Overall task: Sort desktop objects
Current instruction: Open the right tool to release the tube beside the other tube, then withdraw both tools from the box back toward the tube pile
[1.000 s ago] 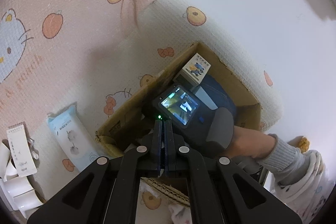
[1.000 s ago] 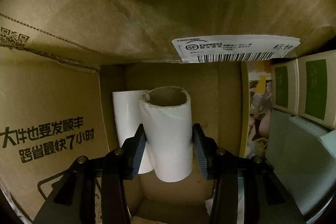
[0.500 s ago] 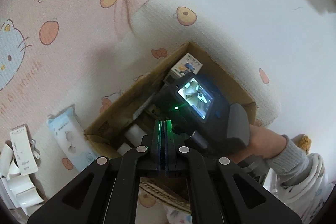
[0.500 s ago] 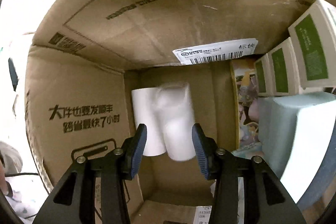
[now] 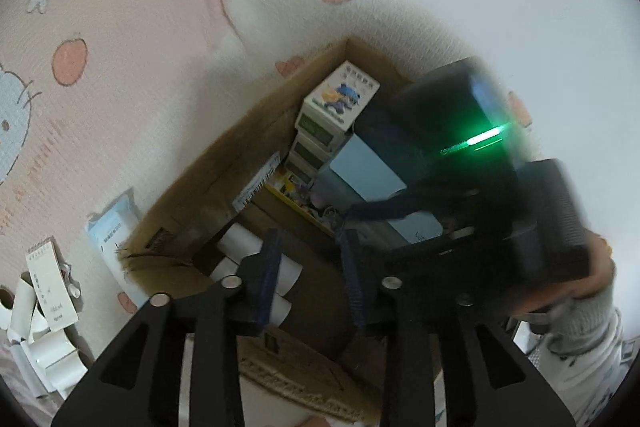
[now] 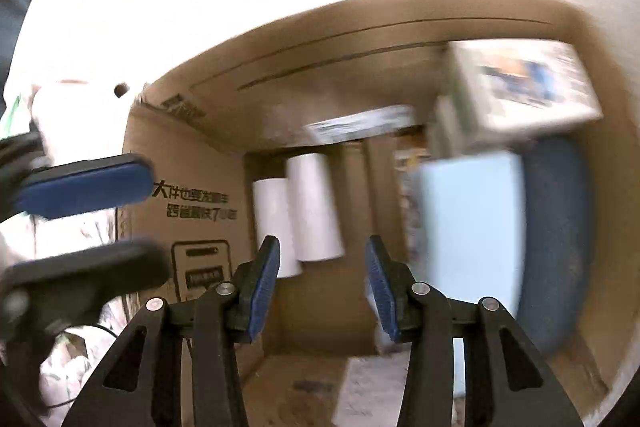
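Observation:
A brown cardboard box (image 5: 208, 183) lies on the patterned cloth. Two white paper rolls (image 6: 314, 207) lie side by side at its bottom, also in the left wrist view (image 5: 240, 241). My right gripper (image 6: 322, 279) is open and empty, above the rolls at the box mouth; its body (image 5: 460, 163) is a blurred dark shape in the left wrist view. My left gripper (image 5: 310, 279) is open and empty over the box's near corner, and its fingers (image 6: 84, 183) show at the left of the right wrist view.
The box also holds stacked small cartons (image 5: 332, 119), a light blue box (image 6: 472, 223) and a dark blue item (image 6: 556, 239). Outside it lie a tissue pack (image 5: 114, 227), a notepad (image 5: 50, 287) and several white rolls (image 5: 48, 355) at the lower left.
The right gripper let go of the white roll, left it in the box beside the other and pulled back out. The left gripper went from shut to open.

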